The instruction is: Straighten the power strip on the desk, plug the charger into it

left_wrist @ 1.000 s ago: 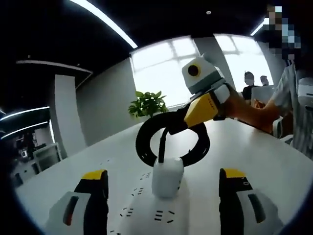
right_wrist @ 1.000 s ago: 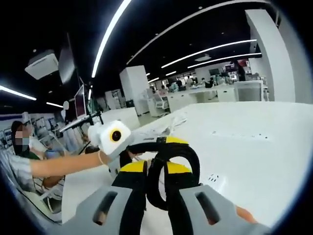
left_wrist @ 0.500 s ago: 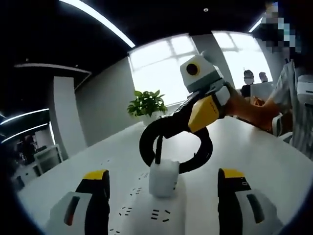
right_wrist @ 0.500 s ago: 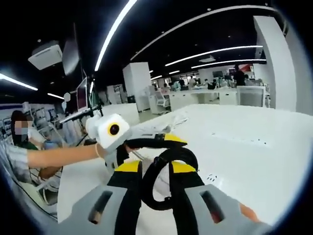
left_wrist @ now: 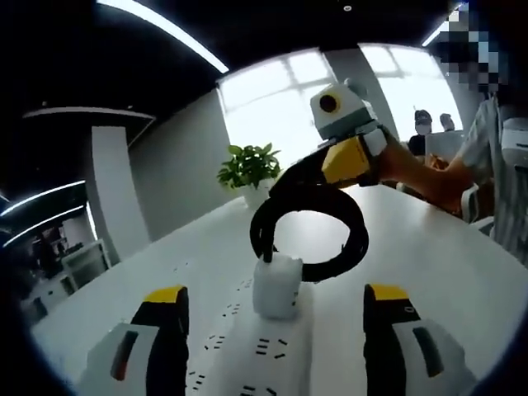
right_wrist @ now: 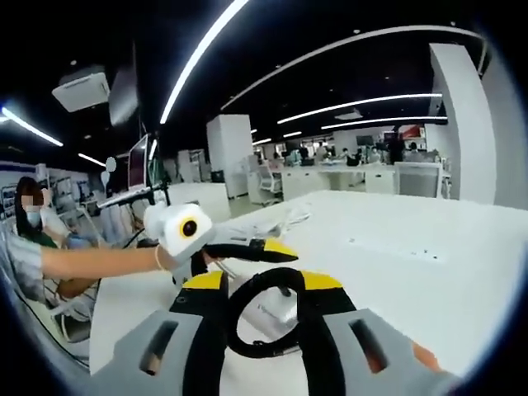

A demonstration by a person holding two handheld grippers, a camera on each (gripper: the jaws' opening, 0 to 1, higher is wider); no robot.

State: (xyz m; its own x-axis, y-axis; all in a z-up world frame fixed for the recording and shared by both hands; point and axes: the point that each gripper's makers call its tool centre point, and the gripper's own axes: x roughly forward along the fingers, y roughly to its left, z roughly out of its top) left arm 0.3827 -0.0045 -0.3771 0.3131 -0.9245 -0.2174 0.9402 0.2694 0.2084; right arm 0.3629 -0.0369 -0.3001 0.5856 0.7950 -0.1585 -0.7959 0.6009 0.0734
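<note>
We see the white charger (left_wrist: pixel 275 285) standing plugged into the white power strip (left_wrist: pixel 264 363) on the white surface (left_wrist: pixel 429 256), between our left hand-held gripper's (left_wrist: pixel 276 346) wide-apart jaws. Its black cable (left_wrist: pixel 318 227) loops up above the charger to our right hand-held gripper (left_wrist: pixel 342 161), whose jaws are clamped on the cable (right_wrist: pixel 266 318). A potted plant (left_wrist: pixel 249 169) stands beyond the charger.

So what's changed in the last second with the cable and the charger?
The right gripper has carried the coiled black cable a little higher and farther from the left gripper's camera, its fingers still clamped on the loop. The charger stays seated on the power strip, and the left gripper stays open around it.
</note>
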